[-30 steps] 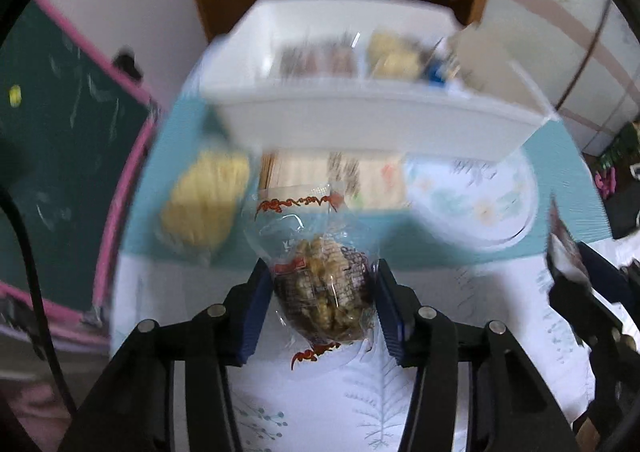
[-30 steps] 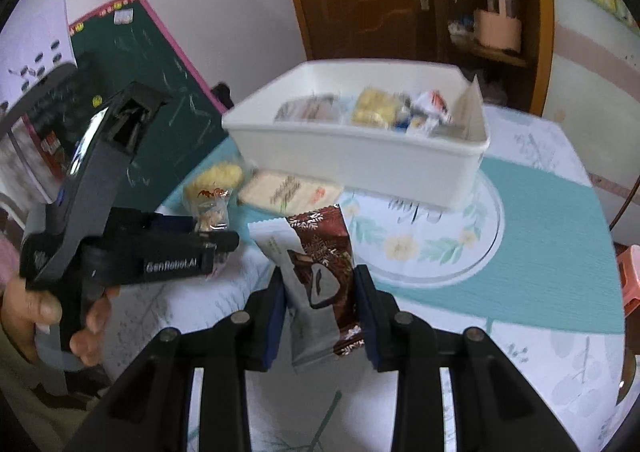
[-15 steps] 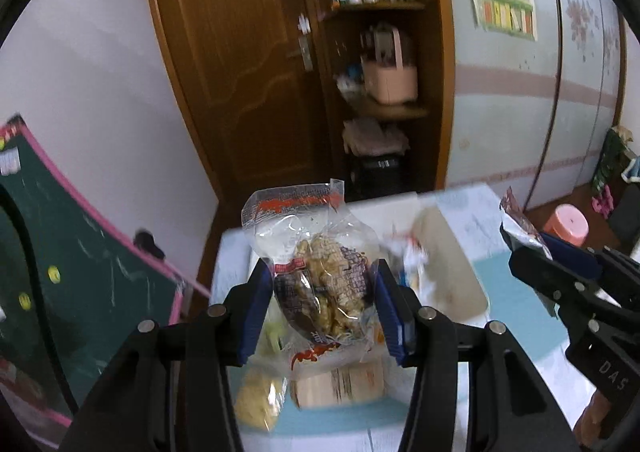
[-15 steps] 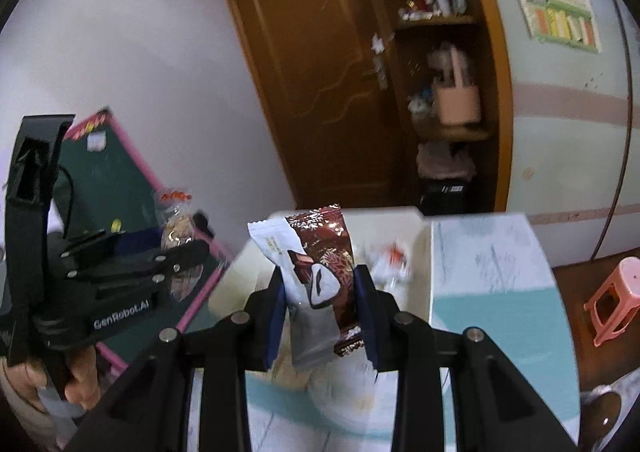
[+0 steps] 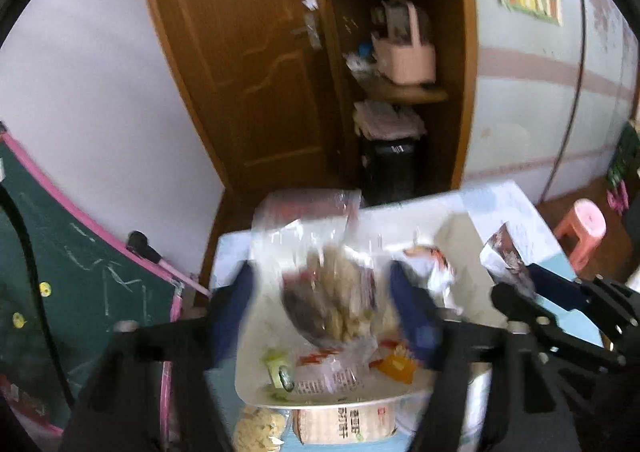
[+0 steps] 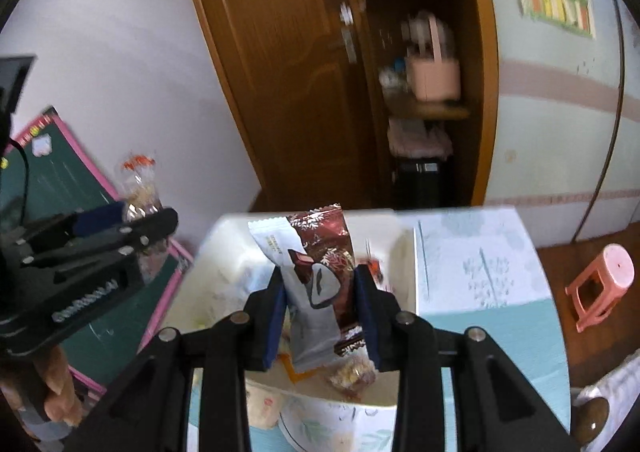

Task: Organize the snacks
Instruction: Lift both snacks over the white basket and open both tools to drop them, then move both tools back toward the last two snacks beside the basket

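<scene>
My left gripper (image 5: pixel 324 310) hovers over the white bin (image 5: pixel 256 336). Its jaws are opening: the blue pads (image 5: pixel 412 312) stand wide, clear of the blurred clear bag of nut snack (image 5: pixel 332 292) still between them. From the right wrist view, the left gripper (image 6: pixel 120 219) shows at the left with the clear bag (image 6: pixel 138 187) at its tips. My right gripper (image 6: pixel 320 308) is above the white bin (image 6: pixel 340 412) too. Its jaws are starting to open, the pads still against a brown and silver packet (image 6: pixel 320 280). The right gripper (image 5: pixel 520 288) and that packet (image 5: pixel 504 252) also appear right of the left one.
Several small snack packs lie in the bin, among them an orange one (image 5: pixel 394 366). A yellow snack bag (image 5: pixel 260 428) and a flat biscuit pack (image 5: pixel 344 424) lie on the table before the bin. A pink-framed chalkboard (image 5: pixel 80 292) stands left, a pink stool (image 6: pixel 604 280) right.
Both grippers rose from the table and moved over the bin. The left jaws have spread away from the clear bag. The right gripper still carries the brown packet.
</scene>
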Tool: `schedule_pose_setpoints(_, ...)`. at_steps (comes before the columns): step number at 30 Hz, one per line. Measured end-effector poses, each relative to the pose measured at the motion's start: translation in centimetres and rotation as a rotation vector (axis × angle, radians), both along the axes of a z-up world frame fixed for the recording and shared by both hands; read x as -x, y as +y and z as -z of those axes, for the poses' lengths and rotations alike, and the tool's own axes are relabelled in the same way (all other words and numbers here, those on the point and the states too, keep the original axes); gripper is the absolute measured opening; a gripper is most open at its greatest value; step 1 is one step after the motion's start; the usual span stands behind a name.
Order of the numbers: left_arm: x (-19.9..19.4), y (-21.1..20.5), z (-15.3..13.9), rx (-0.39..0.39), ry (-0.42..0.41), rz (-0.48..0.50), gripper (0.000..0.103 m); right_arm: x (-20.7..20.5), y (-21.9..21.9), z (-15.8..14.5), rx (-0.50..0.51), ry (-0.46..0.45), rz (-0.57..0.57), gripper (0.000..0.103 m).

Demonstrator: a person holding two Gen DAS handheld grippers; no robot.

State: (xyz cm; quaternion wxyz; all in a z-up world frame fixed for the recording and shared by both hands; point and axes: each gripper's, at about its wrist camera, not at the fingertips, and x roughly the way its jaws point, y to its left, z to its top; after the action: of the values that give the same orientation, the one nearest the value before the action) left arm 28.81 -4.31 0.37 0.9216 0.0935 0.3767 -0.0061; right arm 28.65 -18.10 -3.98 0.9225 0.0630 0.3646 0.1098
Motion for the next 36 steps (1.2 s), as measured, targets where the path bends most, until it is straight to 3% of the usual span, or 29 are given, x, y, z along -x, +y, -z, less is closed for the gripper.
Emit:
schedule_pose_setpoints(1,0.1,0.0,0.8,-0.007,0.003,0.003,0.099,-0.5,0.1,0.9,0.008,0.039,-0.007,0.038)
schedule_pose_setpoints(3,0.5,0.0,1.3,-0.028,-0.007,0.008,0.101,-0.7,0.1,2.2,0.000,0.088,-0.008,0.048)
schedule_pose_setpoints(7,1.3,0.0,2.3,-0.053,0.010,0.010,0.101,0.1,-0.3,3.2,-0.021,0.111,0.008,0.059)
schedule_pose_setpoints(36,12.6,3.6,1.1,-0.037,0.009,0.081,0.101,8.4,0.6,1.8,0.003,0.101,0.018,0.060)
